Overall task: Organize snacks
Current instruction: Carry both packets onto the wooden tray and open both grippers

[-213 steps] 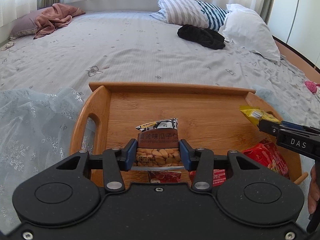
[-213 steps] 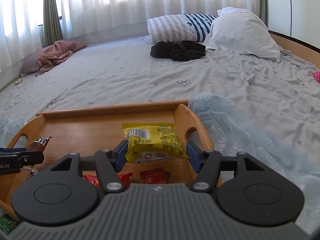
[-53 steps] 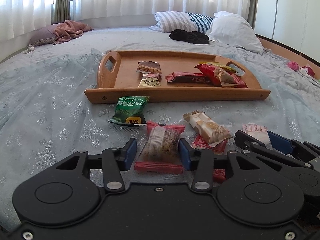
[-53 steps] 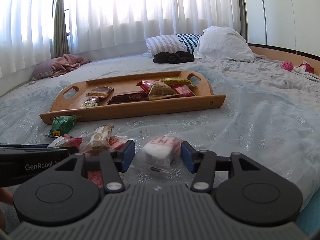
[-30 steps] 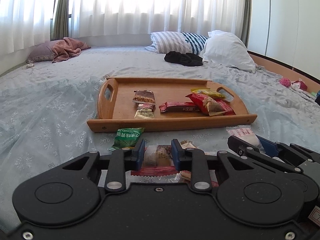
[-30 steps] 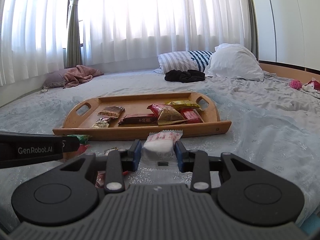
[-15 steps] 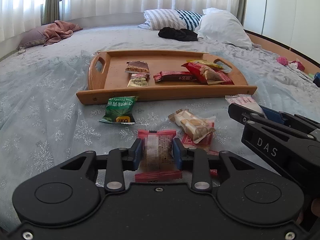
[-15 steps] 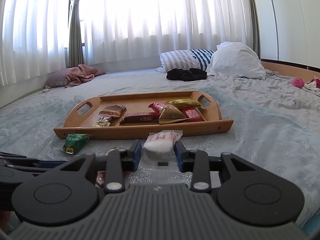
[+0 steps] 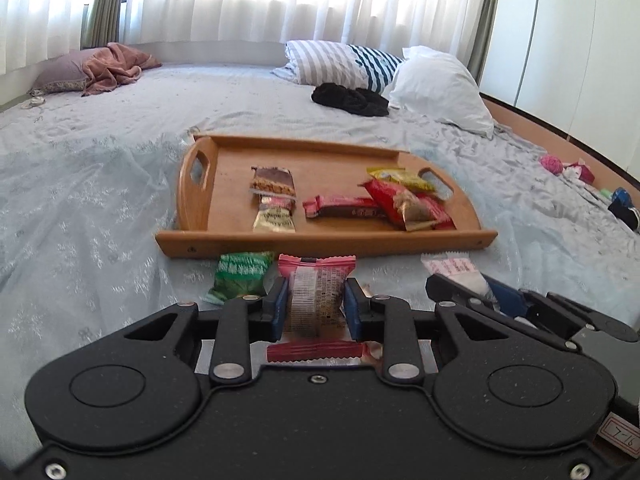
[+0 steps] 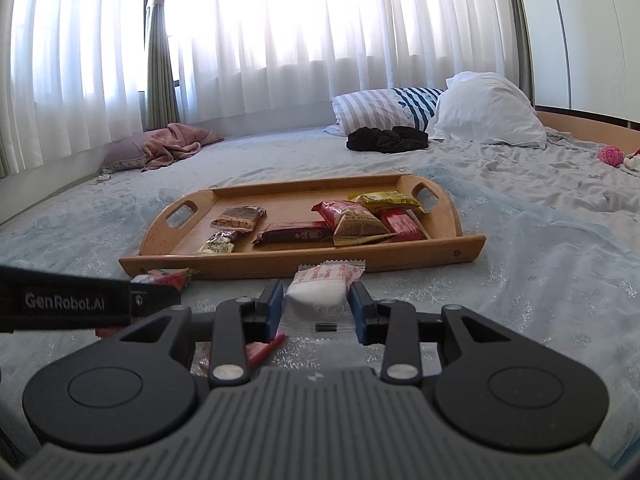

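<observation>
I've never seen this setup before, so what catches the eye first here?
A wooden tray of snack packets sits mid-bed. In the foreground, the left gripper is closing on a pink-edged packet, and the right gripper clamps a white packet.

L gripper [image 9: 316, 307] jaws closing on pink-ended snack pack [image 9: 316, 300], held off bed. Green pack [image 9: 239, 274] lies beside it, just before wooden tray [image 9: 320, 240] w/ several snacks. R gripper [image 9: 466, 286] at right holds white pack [image 9: 452, 270].
</observation>
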Tool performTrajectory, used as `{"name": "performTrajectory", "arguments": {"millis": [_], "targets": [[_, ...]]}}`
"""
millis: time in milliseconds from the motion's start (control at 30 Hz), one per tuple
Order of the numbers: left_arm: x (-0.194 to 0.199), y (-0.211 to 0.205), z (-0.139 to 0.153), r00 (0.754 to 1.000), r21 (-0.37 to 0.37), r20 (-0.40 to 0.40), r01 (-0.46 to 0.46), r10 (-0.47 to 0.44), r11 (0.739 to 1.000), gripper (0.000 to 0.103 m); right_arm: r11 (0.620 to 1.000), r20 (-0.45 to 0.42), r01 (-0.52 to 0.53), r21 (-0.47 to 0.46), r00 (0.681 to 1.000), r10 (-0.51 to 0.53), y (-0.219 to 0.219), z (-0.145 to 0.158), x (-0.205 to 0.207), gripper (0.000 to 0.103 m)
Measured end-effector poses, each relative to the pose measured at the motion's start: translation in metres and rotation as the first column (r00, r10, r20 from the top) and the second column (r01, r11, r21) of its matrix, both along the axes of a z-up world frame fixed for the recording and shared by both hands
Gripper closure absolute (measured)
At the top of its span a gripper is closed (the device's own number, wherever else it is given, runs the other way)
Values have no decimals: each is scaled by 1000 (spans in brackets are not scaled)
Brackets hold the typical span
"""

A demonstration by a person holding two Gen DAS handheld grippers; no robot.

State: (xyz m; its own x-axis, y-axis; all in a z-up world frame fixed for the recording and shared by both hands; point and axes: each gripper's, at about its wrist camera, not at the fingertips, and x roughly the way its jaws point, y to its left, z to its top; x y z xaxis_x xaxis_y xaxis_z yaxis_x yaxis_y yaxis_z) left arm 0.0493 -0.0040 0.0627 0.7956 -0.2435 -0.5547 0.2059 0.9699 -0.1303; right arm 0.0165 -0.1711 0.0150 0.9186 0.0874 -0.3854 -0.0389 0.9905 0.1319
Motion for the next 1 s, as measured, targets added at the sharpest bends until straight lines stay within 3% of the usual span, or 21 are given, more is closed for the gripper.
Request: {"name": "performTrajectory", "arguments": {"millis": [200, 367, 467, 767, 1000], "targets": [[31, 15, 22, 997, 3, 52, -57, 57, 998, 76, 994, -27, -77, 77, 996, 79, -9, 17, 31, 63], [73, 32, 28, 998, -65, 16, -62, 64, 996, 76, 988, -44, -109, 105, 992, 114, -15, 35, 68, 63], [100, 37, 28, 997, -55, 7, -79, 80, 995, 76, 986, -64, -128, 110, 989, 136, -18, 41, 96, 63], [171, 33, -6, 988, 10, -69, -138, 138, 990, 75, 980, -176, -142, 141, 970, 166, -16, 31, 185, 63], [190, 31, -28, 984, 45, -96, -144, 148, 989, 75, 984, -232, -121, 127, 961, 148, -14, 14, 216, 63]]}}
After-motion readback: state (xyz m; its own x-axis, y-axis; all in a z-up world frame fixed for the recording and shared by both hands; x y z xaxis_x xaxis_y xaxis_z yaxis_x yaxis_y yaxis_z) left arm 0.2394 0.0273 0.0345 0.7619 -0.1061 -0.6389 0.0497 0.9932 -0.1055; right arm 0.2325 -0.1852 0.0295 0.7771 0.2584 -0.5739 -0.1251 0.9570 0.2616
